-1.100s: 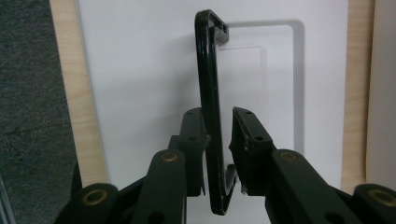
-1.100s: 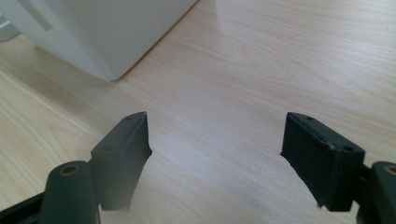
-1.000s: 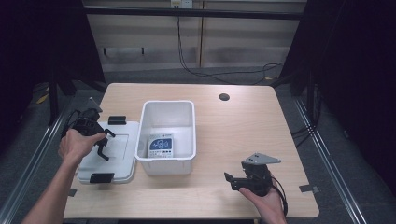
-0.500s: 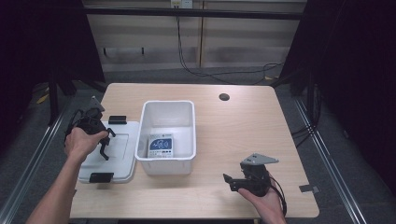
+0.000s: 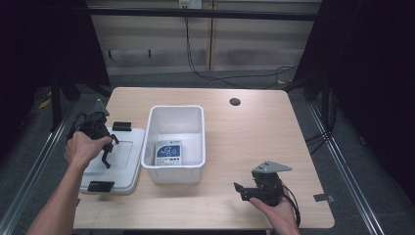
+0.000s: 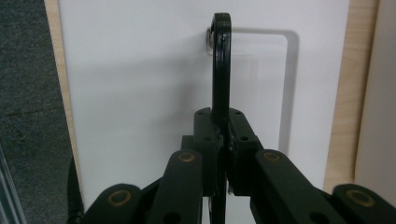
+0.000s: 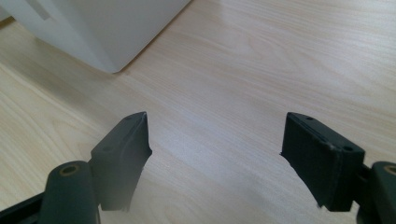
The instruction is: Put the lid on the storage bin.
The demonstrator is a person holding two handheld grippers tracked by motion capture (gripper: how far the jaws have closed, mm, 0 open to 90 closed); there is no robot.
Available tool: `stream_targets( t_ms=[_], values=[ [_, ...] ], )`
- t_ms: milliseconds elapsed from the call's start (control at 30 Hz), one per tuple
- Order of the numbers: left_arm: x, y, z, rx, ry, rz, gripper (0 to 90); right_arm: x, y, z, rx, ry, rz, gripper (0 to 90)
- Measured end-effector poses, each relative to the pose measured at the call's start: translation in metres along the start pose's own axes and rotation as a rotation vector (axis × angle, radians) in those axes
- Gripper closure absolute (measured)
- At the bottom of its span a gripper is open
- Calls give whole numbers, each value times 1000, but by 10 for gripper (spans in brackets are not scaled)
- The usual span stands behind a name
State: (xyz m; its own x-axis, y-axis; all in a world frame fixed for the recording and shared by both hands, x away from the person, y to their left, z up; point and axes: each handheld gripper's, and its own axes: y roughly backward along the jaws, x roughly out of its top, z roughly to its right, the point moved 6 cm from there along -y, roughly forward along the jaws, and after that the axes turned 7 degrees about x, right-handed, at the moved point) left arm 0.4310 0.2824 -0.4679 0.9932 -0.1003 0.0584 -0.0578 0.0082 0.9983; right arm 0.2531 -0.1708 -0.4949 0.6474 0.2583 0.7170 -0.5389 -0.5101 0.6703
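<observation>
My left gripper (image 5: 104,157) hangs over a flat white lid (image 5: 126,164) at the table's left, jaws pointing down. In the left gripper view the left gripper (image 6: 226,140) is shut on a thin black curved piece (image 6: 221,70) that stands up against the lid (image 6: 140,93). An open white bin (image 5: 171,172) sits beside the lid, with a blue-and-white card (image 5: 169,152) lying in it. My right gripper (image 5: 241,191) rests low near the table's front right, open, pointing toward the bin. In its own view the right gripper (image 7: 215,154) is empty over bare wood, with the bin's corner (image 7: 107,28) ahead.
The lid carries black latches at its far end (image 5: 121,126) and near end (image 5: 101,186). A dark round hole (image 5: 235,102) sits in the wooden tabletop (image 5: 254,142) at the back right. Dark floor and metal rails flank the table.
The left hand has shifted slightly over the lid, staying shut. The right gripper has hardly moved.
</observation>
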Motion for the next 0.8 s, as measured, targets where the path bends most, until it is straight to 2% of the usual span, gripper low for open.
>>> stream_targets(
  t_ms=[100, 167, 300, 400, 800],
  values=[
    [-1, 4, -1, -1, -3, 12, 849, 0, 0, 0, 0, 0, 2, 228],
    [-3, 9, -3, 14, -23, 9, 849, 0, 0, 0, 2, -1, -3, 228],
    [-6, 18, -5, 15, -26, 8, 849, 0, 0, -2, -2, 3, -8, 228],
    [-5, 29, -7, 2, -17, 22, 850, -1, 0, -1, -3, 2, -6, 228],
    [-4, 52, -7, 4, -6, 47, 849, -1, -1, -1, -3, 1, -15, 228]
  ],
)
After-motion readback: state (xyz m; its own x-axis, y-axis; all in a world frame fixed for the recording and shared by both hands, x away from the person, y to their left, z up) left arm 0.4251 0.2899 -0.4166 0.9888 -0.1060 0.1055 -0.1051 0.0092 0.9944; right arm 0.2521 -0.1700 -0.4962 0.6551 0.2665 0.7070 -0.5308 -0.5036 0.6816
